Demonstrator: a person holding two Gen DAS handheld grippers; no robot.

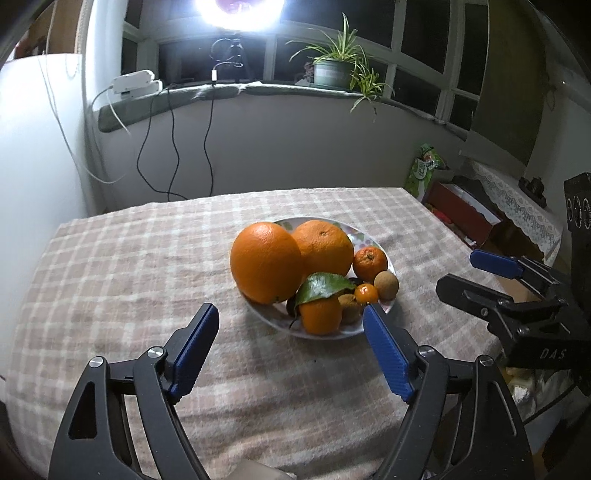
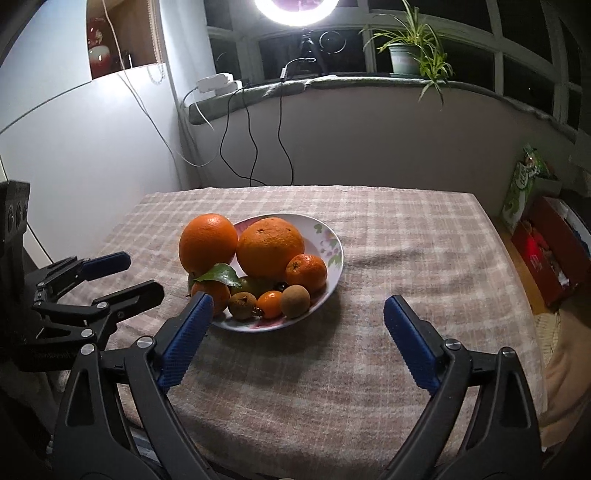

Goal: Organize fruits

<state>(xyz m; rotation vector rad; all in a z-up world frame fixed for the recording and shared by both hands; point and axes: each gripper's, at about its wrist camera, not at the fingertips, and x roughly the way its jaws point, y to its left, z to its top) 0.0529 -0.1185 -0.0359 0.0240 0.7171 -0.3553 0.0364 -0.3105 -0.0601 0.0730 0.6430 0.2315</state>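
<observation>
A flowered white plate [image 1: 364, 236] [image 2: 325, 229] sits mid-table, piled with fruit. Two large oranges [image 1: 266, 262] [image 1: 325, 247] fill its far side. A mandarin [image 1: 369, 264], a small leafed orange [image 1: 320, 317], a kumquat [image 1: 366, 294] and brown round fruits [image 1: 386, 285] lie at its near side. My left gripper [image 1: 290, 310] is open just short of the plate's near rim, nothing between its blue pads. My right gripper [image 2: 298, 300] is open and empty too, its left pad over the leafed orange [image 2: 212, 291]. Each gripper shows in the other's view [image 1: 458, 271] [image 2: 144, 273].
A checked pink cloth [image 2: 406, 258] covers the table. Beyond the right edge stand a red box [image 2: 546, 251] and a green bag [image 2: 521, 184]. Behind are a white wall with hanging cables [image 2: 255, 147], a sill with a potted plant [image 2: 406, 55] and a ring light [image 2: 295, 7].
</observation>
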